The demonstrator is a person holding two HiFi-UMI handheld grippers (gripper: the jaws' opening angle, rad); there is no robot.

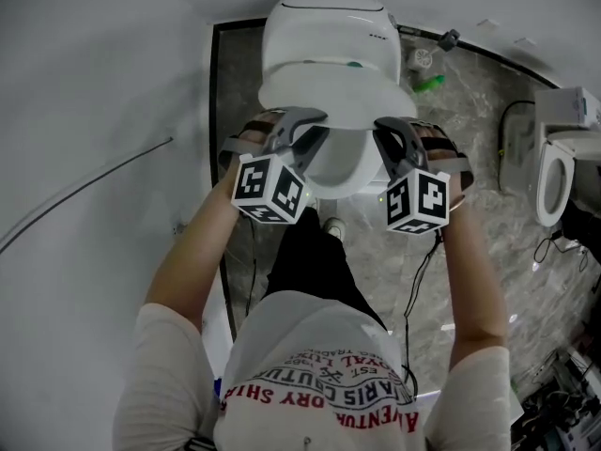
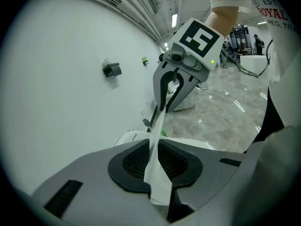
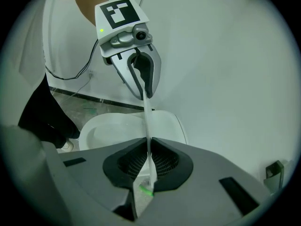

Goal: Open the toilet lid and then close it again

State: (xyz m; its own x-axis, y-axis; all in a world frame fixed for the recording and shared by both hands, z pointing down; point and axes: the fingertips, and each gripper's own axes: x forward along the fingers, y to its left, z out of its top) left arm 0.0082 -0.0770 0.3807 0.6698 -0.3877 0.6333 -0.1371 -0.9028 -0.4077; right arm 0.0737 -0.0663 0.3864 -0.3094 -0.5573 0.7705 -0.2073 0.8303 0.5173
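The toilet (image 1: 324,26) stands at upper centre of the head view, with a wall (image 1: 94,111) to its left. Its lid (image 1: 338,97) is clamped between the left gripper (image 1: 302,120) and right gripper (image 1: 390,128), above the seat (image 1: 336,169). A second toilet (image 1: 554,181) sits at the right edge.

Glossy plastic toilet lid (image 1: 321,88); polished stone floor (image 1: 488,188).

White lid (image 1: 336,101), thin and smooth, tilted partway up from its rear hinge, front edge raised over the open white bowl (image 1: 334,175) below.
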